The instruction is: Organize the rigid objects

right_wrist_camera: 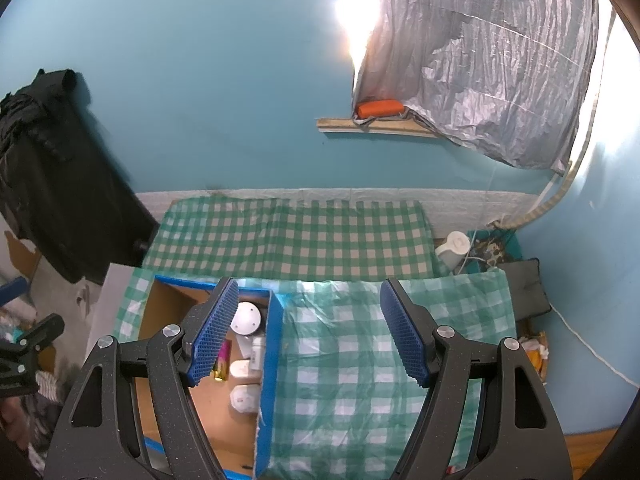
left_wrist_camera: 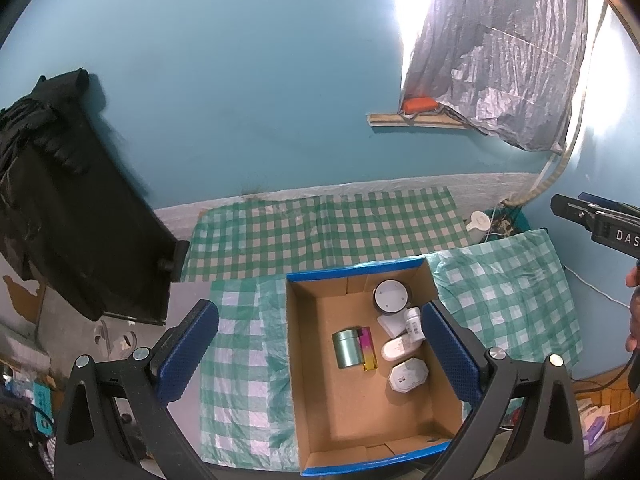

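Observation:
A cardboard box [left_wrist_camera: 360, 412] with blue rims sits on a green checked cloth [left_wrist_camera: 240, 360]. Inside lie a green tin [left_wrist_camera: 347, 348], a pink and gold case [left_wrist_camera: 368, 350], a round white-topped jar [left_wrist_camera: 392, 296], a small white bottle [left_wrist_camera: 414, 324], a white oval case [left_wrist_camera: 398, 349] and an octagonal white jar [left_wrist_camera: 408, 374]. My left gripper [left_wrist_camera: 320, 352] hangs open above the box, holding nothing. My right gripper [right_wrist_camera: 308, 332] is open and empty over the box's right wall [right_wrist_camera: 270, 364] and the cloth [right_wrist_camera: 352, 352]. The right gripper's tip [left_wrist_camera: 588, 216] shows at the left wrist view's right edge.
A teal wall rises behind the table. A black cloth over a frame [left_wrist_camera: 60, 200] stands at the left. A white kettle [right_wrist_camera: 454, 250] sits at the back right beside cables. A grey tarp [right_wrist_camera: 500, 60] hangs over a wooden ledge with an orange item [right_wrist_camera: 380, 108].

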